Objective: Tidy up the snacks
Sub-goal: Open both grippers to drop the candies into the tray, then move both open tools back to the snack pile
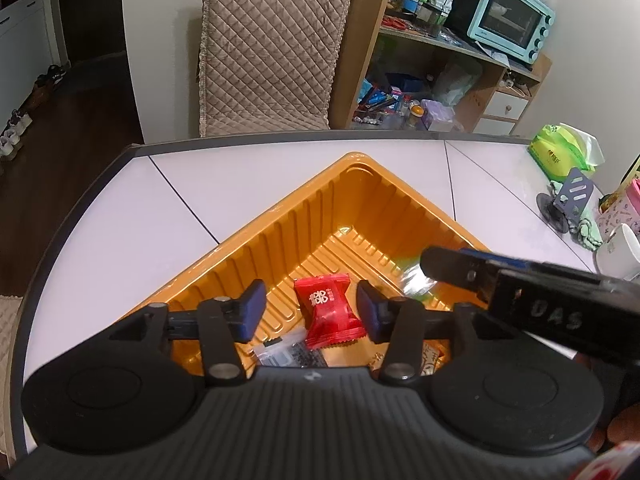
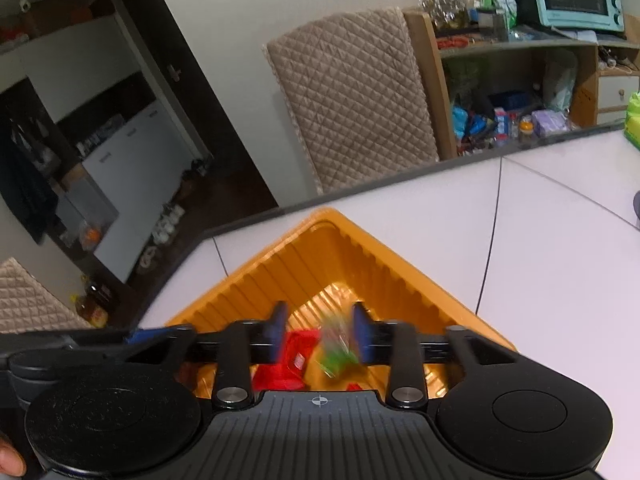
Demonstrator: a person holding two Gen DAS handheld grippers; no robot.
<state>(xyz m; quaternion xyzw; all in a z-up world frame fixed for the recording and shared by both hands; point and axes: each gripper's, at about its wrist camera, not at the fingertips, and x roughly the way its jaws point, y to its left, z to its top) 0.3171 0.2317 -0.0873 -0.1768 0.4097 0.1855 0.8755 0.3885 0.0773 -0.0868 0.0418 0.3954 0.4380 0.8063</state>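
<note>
The left gripper (image 1: pixel 310 308) hangs over the orange tray (image 1: pixel 256 232), its jaws apart and holding nothing. The right gripper (image 2: pixel 320 330) is also partly open, with a blurred green-wrapped candy (image 2: pixel 336 350) loose between its pads. The tray's corner points toward the quilted chair (image 1: pixel 272 44), with bare table (image 1: pixel 120 224) on both sides. Inside the tray lies a red candy packet (image 1: pixel 328 310), long axis toward that corner, its white print unreadable.
</note>
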